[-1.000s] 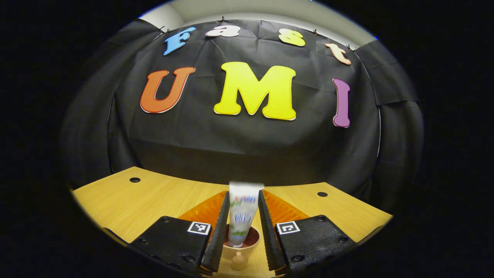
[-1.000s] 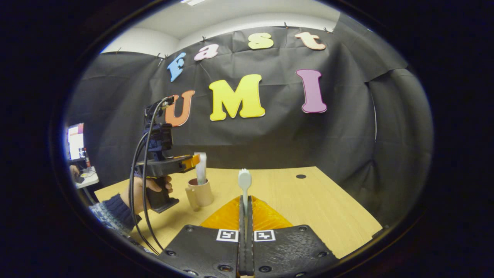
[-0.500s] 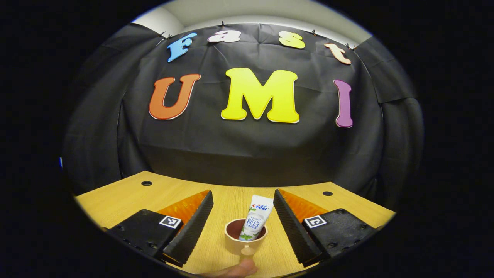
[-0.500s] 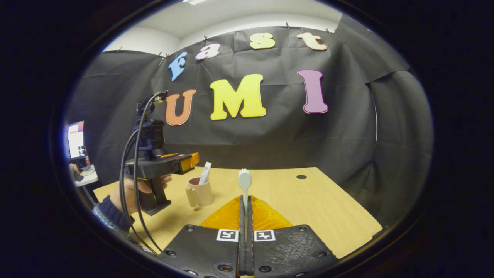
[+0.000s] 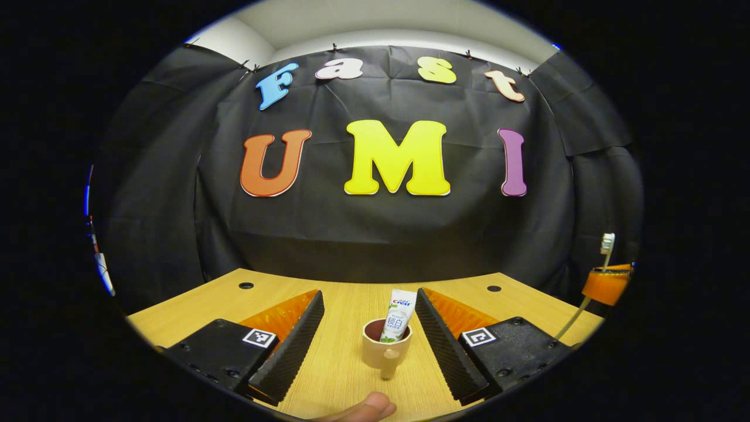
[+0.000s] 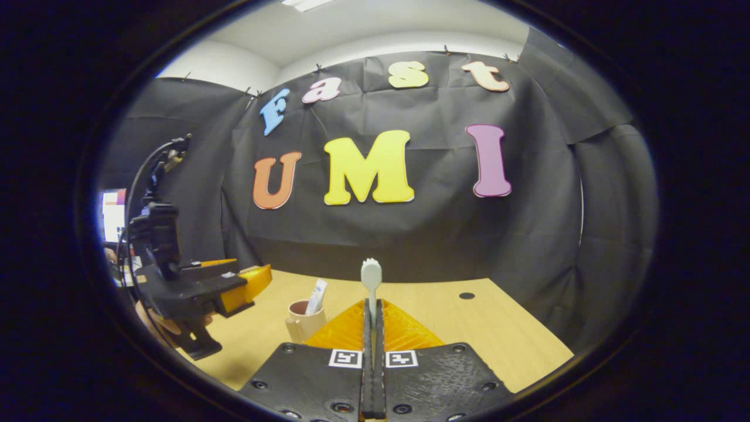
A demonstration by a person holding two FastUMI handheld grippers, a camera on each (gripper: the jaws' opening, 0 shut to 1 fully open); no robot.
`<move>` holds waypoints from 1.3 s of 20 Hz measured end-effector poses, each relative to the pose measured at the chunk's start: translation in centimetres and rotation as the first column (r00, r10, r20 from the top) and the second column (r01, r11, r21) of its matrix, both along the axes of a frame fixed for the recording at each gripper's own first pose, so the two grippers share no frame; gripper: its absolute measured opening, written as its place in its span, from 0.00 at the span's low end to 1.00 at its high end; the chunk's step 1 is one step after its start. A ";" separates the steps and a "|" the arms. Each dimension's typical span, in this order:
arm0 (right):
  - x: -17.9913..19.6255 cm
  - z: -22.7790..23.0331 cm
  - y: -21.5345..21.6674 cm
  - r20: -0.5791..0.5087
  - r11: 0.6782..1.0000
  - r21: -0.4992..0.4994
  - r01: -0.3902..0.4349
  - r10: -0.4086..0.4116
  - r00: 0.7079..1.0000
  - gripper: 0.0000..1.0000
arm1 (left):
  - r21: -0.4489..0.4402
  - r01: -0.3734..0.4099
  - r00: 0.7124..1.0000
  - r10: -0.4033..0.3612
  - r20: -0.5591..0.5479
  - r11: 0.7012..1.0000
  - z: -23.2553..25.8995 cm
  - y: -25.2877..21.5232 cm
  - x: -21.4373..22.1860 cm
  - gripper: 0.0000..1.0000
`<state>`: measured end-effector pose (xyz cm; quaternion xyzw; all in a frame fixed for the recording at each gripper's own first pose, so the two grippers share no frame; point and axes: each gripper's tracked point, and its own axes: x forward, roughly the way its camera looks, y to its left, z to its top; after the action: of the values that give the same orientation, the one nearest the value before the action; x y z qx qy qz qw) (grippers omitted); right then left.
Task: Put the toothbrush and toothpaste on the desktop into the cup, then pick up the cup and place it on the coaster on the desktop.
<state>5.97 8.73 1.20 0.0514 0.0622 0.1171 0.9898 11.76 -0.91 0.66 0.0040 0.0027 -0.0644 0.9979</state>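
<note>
Small beige ceramic cup [image 5: 386, 348] with a dark red inside, upright on the pale wooden bench [image 5: 345, 375], handle toward the left claw's camera. White toothpaste tube [image 5: 399, 314] already inside the cup, leaning on the rim, upper half sticking out. Left claw [image 5: 370, 328] spread wide, fingers well apart on either side of the cup, touching nothing. Right claw [image 6: 372, 343] pressed together on the thin handle of the white toothbrush [image 6: 371, 280], bristle head upright above the fingertips; seen from the left gripper view as well, up and well to the right of the cup [image 5: 606, 245]. Seen from the right gripper view, cup [image 6: 304, 320] down and left of that claw, near the left claw [image 6: 246, 284]. Coaster not made out in either view. Likely next: toothbrush into the cup. Risks, as judgement: narrow mouth partly taken up by the leaning tube, so a brush coming in off-centre could catch the rim or tube and tip the cup; thin handle could swivel in the pinch; collision with the left claw near the cup.
</note>
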 end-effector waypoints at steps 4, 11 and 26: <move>3.5 3.2 4.4 0.019 0.999 0.005 -0.046 0.046 0.999 0.00 | -0.007 0.008 1.000 -0.008 -0.026 1.000 0.6 1.1 -2.6 0.99; 9.1 5.5 12.7 0.020 0.992 0.020 -0.126 0.126 0.992 0.00 | -0.062 -0.001 1.000 0.000 -0.024 0.998 1.1 3.7 -4.8 0.99; 14.7 0.3 21.1 -0.099 0.987 0.056 -0.152 0.157 0.983 0.01 | -0.070 -0.030 0.999 0.028 -0.039 0.997 0.1 7.8 -4.1 0.99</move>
<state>20.71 29.87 1.51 0.0762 0.1144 0.1924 0.9716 7.62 6.90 0.71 -0.0326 0.0193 -0.0500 0.9980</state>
